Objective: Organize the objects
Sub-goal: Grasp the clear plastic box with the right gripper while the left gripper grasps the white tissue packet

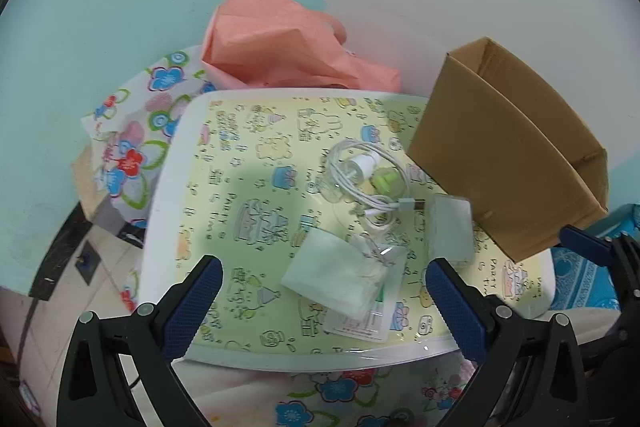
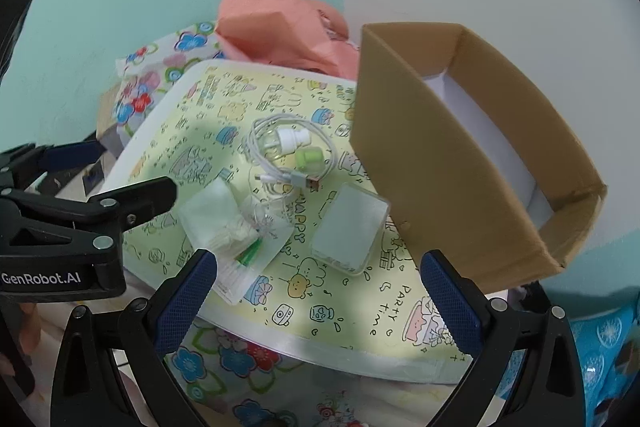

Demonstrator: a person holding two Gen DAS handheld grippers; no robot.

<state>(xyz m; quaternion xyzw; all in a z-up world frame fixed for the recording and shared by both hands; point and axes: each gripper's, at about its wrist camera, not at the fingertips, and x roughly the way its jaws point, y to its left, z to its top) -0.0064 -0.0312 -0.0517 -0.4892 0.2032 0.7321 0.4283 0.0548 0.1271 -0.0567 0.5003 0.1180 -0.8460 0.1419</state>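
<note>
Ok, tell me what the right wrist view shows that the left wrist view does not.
Only the right wrist view shows inside the cardboard box: something white on its floor. It also shows the left gripper from the side.

Only the left wrist view shows tiled floor beside the table.

Both show the coiled white cable, the flat clear case, the plastic packet, the pink paper and open, empty jaws.

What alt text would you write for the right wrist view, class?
The open right gripper hovers over a small table with a yellow cartoon-print top, holding a coiled white charging cable, a clear plastic case, a clear packet and an open brown cardboard box. The left gripper enters from the left.
</note>
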